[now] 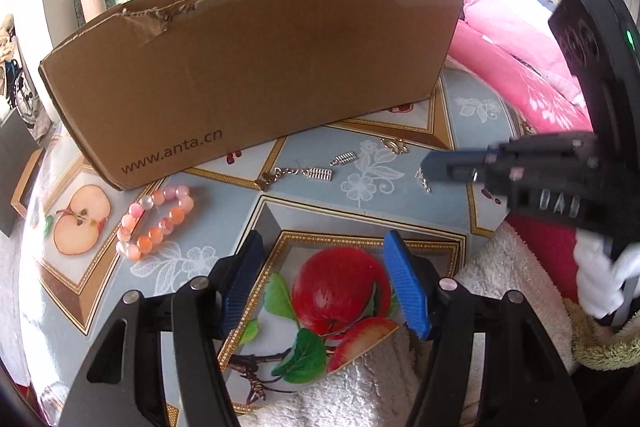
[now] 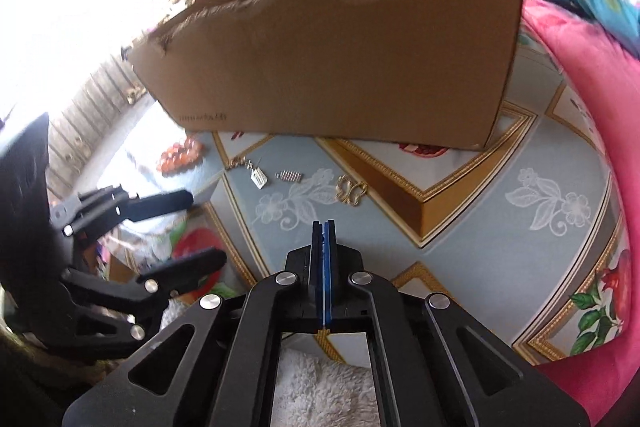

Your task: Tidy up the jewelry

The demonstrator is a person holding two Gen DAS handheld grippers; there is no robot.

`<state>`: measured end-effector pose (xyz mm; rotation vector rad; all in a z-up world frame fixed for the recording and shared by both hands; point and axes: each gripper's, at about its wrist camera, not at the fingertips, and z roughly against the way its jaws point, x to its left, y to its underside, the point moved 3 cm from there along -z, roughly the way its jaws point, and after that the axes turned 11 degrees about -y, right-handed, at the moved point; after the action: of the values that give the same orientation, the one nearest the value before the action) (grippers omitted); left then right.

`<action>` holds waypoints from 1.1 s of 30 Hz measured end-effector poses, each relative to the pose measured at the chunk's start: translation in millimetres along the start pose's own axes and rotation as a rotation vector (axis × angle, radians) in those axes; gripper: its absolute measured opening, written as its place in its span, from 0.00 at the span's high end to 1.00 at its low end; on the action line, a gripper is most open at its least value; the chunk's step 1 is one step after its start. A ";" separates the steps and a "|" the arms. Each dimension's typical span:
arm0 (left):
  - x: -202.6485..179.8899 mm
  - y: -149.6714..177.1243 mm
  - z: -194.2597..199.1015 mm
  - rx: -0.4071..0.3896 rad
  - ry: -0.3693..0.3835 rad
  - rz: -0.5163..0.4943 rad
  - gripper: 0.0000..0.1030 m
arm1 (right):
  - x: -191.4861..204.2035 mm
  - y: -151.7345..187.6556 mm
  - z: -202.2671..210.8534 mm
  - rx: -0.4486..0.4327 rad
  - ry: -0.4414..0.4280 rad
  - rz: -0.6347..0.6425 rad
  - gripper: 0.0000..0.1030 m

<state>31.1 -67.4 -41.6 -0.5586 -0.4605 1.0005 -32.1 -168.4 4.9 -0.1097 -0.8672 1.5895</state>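
A pink and orange bead bracelet [image 1: 154, 223] lies on the patterned tablecloth [image 1: 360, 155], left of my open, empty left gripper [image 1: 324, 259]; it also shows in the right wrist view [image 2: 180, 151]. A silver keychain with an abacus charm [image 1: 298, 174], a small silver ridged charm [image 1: 343, 158] and a gold butterfly piece [image 2: 351, 190] lie before the cardboard box [image 1: 256, 67]. My right gripper [image 2: 324, 227] is shut with nothing visible between its pads, just short of the butterfly piece. It enters the left wrist view [image 1: 440, 167] from the right, next to a small silver item [image 1: 423, 181].
The open cardboard box [image 2: 340, 55] with torn rim stands at the back of the table. Pink and blue bedding [image 1: 500, 39] is piled at the right. A white fluffy towel [image 1: 360, 379] covers the near table edge. My left gripper shows at the left in the right wrist view [image 2: 188, 231].
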 end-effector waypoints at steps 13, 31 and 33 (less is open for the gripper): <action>-11.0 -16.4 -2.4 -0.057 0.014 -0.018 0.41 | -26.3 -13.3 23.5 -0.096 -0.151 -0.173 1.00; -27.1 -38.2 -27.0 0.006 0.110 0.014 0.67 | -37.8 -11.7 21.0 -0.088 -0.170 -0.191 1.00; -25.1 -38.7 -26.7 0.008 0.086 0.016 0.67 | -38.7 -11.8 19.7 -0.088 -0.174 -0.193 1.00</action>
<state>60.5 -111.8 -40.5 -0.5964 -0.3755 0.9894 -23.7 -212.3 10.3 0.0497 -1.0513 1.3950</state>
